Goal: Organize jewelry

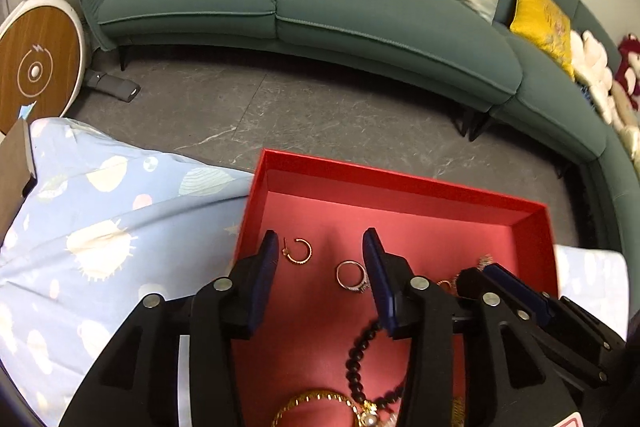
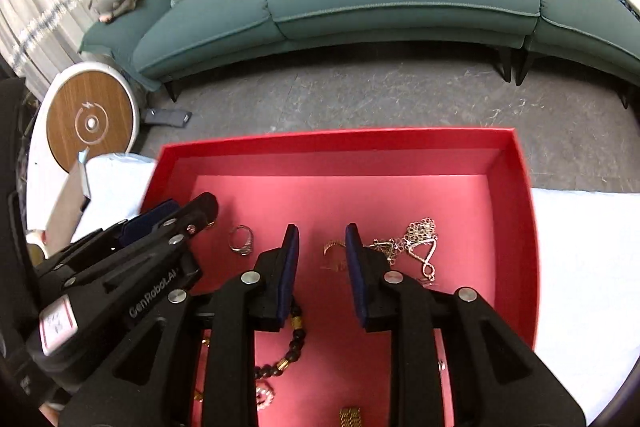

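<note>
A red box (image 1: 400,183) with a pink floor holds the jewelry. In the left wrist view my left gripper (image 1: 320,247) is open and empty over the box, above a gold hoop earring (image 1: 299,251) and a silver ring (image 1: 352,275). A black bead bracelet (image 1: 360,355) and a gold chain (image 1: 316,401) lie nearer me. My right gripper (image 2: 322,239) is open and empty over the box (image 2: 336,141), above a small gold piece (image 2: 333,247). A tangled silver necklace (image 2: 420,243) lies to its right, the ring (image 2: 242,239) to its left, the bead bracelet (image 2: 294,343) below.
The box rests on a light blue patterned cloth (image 1: 100,227). Beyond it lies grey floor (image 1: 320,107) and a curved green sofa (image 1: 304,7) with cushions and plush toys. A round wood-topped device (image 1: 36,67) stands at the left. A gold watch band (image 2: 350,417) lies at the near edge.
</note>
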The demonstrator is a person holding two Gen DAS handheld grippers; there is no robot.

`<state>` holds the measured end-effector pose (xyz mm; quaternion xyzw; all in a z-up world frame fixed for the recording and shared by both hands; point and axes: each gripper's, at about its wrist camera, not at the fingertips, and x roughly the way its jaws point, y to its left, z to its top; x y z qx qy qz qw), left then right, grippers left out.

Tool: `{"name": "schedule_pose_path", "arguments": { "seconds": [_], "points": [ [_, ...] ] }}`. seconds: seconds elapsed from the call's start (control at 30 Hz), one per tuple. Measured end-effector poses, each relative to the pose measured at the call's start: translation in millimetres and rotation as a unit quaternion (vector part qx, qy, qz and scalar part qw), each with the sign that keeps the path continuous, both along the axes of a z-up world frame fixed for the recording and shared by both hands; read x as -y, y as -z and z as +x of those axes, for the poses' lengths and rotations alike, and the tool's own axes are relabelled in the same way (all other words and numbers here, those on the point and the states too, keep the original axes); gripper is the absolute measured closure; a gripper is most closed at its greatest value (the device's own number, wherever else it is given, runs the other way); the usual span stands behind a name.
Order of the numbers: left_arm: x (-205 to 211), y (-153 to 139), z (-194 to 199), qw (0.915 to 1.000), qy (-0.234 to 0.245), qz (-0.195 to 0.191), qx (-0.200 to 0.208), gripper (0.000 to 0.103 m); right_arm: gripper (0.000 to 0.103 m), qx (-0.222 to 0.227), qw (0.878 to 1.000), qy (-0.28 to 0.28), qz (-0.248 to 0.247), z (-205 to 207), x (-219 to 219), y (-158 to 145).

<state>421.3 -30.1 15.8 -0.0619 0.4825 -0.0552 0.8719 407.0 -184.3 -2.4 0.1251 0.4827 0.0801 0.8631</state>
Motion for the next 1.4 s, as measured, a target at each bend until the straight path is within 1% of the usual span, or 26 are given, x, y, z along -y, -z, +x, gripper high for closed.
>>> {"name": "schedule_pose_path", "arguments": {
  "seconds": [0.07,0.17,0.23,0.27,0.33,0.4,0.43,0.5,0.57,0.63,0.67,0.77,0.8,0.93,1.03,1.1,1.17,1.23,1.3,1.37,1.4],
  "points": [
    [-7,-17,-15,0.9996,0.004,-0.004,0.026,0.06,0.079,0.013,1.0,0.003,0.009,-12,6,-11],
    [-18,-43,-48,0.9983,0.015,0.0,0.056,0.059,0.078,0.046,0.999,-0.006,0.001,-41,10,-39],
    [-27,-58,-77,0.9973,0.02,0.003,0.071,0.059,0.066,0.071,0.997,-0.014,-0.016,-69,13,-58],
    [-29,-64,-92,0.9968,0.024,0.008,0.076,0.059,0.065,0.085,0.996,-0.017,-0.026,-84,15,-69],
    [-34,-73,-121,0.9962,0.032,0.015,0.079,0.058,0.063,0.109,0.993,-0.025,-0.042,-119,19,-87],
    [-40,-79,-150,0.996,0.036,0.015,0.08,0.057,0.06,0.123,0.991,-0.026,-0.052,-152,23,-100],
    [-42,-81,-165,0.9959,0.039,0.015,0.08,0.057,0.058,0.127,0.99,-0.026,-0.052,-170,25,-105],
    [-46,-83,-190,0.9959,0.043,0.018,0.078,0.057,0.058,0.129,0.99,-0.026,-0.045,-201,28,-112],
    [-46,-84,-214,0.9959,0.046,0.018,0.076,0.057,0.055,0.134,0.99,-0.018,-0.039,-230,28,-117],
    [-43,-83,-237,0.996,0.048,0.012,0.074,0.057,0.05,0.136,0.99,-0.013,-0.034,-255,25,-118],
    [-42,-82,-246,0.996,0.049,0.01,0.074,0.057,0.05,0.138,0.99,-0.009,-0.035,-267,23,-118],
    [-36,-78,-278,0.996,0.047,0.005,0.076,0.057,0.045,0.141,0.989,-0.002,-0.054,-296,11,-112],
    [-33,-75,-288,0.9961,0.045,0.008,0.076,0.057,0.042,0.141,0.988,0.0,-0.058,-302,8,-111],
    [-22,-60,-309,0.9966,0.044,0.02,0.066,0.057,0.037,0.133,0.989,0.027,-0.056,-327,7,-96],
    [-16,-49,-312,0.9972,0.046,0.025,0.053,0.057,0.035,0.119,0.99,0.049,-0.058,-339,13,-80],
    [-11,-42,-312,0.9969,0.052,0.035,0.048,0.057,0.035,0.105,0.991,0.051,-0.063,-338,15,-72],
    [-5,-37,-310,0.9963,0.055,0.045,0.047,0.057,0.035,0.101,0.991,0.054,-0.074,-340,17,-65],
    [-1,-34,-308,0.9962,0.058,0.045,0.047,0.057,0.024,0.099,0.99,0.061,-0.084,-337,19,-61],
    [3,-34,-304,0.9961,0.055,0.049,0.048,0.051,0.022,0.098,0.989,0.068,-0.086,-335,22,-59],
    [6,-36,-300,0.9958,0.055,0.048,0.054,0.05,0.02,0.1,0.988,0.075,-0.086,-332,23,-59],
    [9,-37,-298,0.9955,0.056,0.051,0.057,0.048,0.016,0.101,0.988,0.078,-0.086,-329,24,-60]
  ]
}}
